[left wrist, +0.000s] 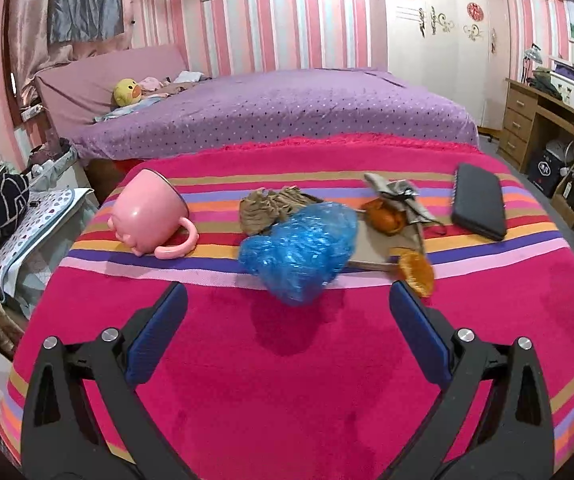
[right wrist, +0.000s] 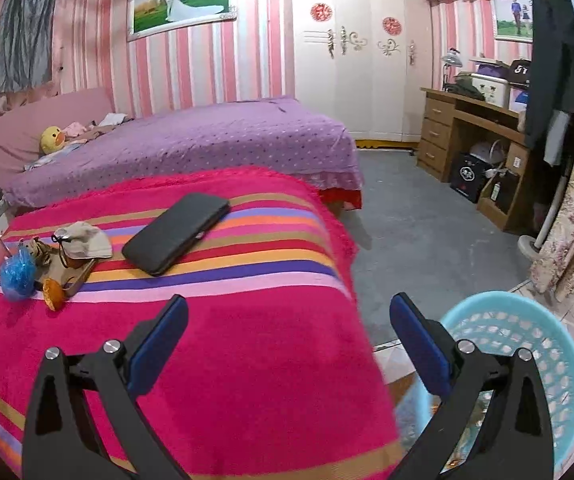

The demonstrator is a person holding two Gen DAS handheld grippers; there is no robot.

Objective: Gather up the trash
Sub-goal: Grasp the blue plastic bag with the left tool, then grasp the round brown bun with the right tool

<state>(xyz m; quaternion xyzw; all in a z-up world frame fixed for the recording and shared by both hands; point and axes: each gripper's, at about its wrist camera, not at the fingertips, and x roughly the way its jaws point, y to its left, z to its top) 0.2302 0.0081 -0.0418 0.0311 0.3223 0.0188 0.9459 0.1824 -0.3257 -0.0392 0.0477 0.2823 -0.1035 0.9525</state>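
While both of our grippers hang above the striped pink blanket [left wrist: 287, 380] with nothing between their fingers, the trash lies in a loose cluster across the coloured bands further ahead. Our left gripper [left wrist: 287, 312] has its blue-padded fingers [left wrist: 157, 332] spread wide, and just beyond their tips sits a crumpled blue plastic bag [left wrist: 301, 252], close to the gap but not touching either pad. Behind the bag we see a crumpled brown paper wad [left wrist: 265, 208], and to its right a flat piece of cardboard [left wrist: 375, 246] bearing an orange peel [left wrist: 385, 216] and a crumpled grey-beige wrapper [left wrist: 397, 194]. A second piece of orange peel [left wrist: 419, 272] lies at the near corner of the cardboard, just beside our left gripper's right-hand fingertip. To the left of the pile a pink mug [left wrist: 149, 214] lies tipped on its side, handle toward us, and well to the right a black notebook [left wrist: 479, 200] rests flat on the stripes. Our right gripper [right wrist: 287, 312] is likewise wide apart and empty, hovering over the blanket's right edge, well away from the trash, which shows small at the far left of its view. Below its right-hand finger stands a light blue perforated basket [right wrist: 527, 328] on the floor beside the blanket's edge; we cannot tell clearly what lies in its bottom. A purple bedspread [left wrist: 279, 108] stretches behind.
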